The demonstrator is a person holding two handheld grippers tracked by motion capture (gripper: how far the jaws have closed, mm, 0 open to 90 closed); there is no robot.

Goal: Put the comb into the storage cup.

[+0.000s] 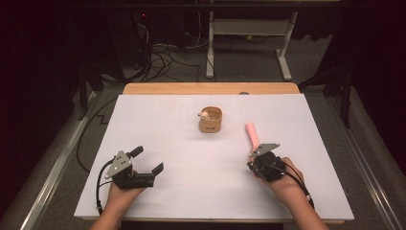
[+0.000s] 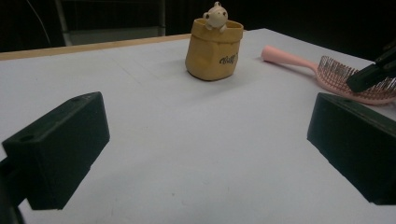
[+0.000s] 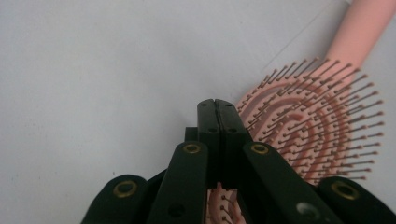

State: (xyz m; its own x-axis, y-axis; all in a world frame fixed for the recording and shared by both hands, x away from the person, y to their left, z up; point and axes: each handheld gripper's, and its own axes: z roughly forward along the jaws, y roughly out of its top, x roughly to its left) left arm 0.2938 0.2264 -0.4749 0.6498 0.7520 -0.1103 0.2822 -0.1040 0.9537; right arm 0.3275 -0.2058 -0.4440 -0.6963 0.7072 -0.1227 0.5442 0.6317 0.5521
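A: Hairbrush (image 3: 317,135) lies bristles-up on the white table (image 1: 158,143), to the near right, its pink handle pointing toward the far side. The right gripper (image 3: 218,112) hangs over the head with its jaws pressed together, nothing visibly clamped between them.

B: And the hazard?

A: Closed tips coming down on the bristles would likely bend them or push the brush sideways rather than take hold. The head looks too broad and springy for a firm pinch; the handle seems the safer place.

B: The other side?

A: The left gripper (image 1: 143,165) rests near left, jaws spread wide and empty. Farther out, the tan pouch (image 2: 214,49) with a small bear figure (image 2: 216,15) stands mid-table; a sliding brush could knock it.
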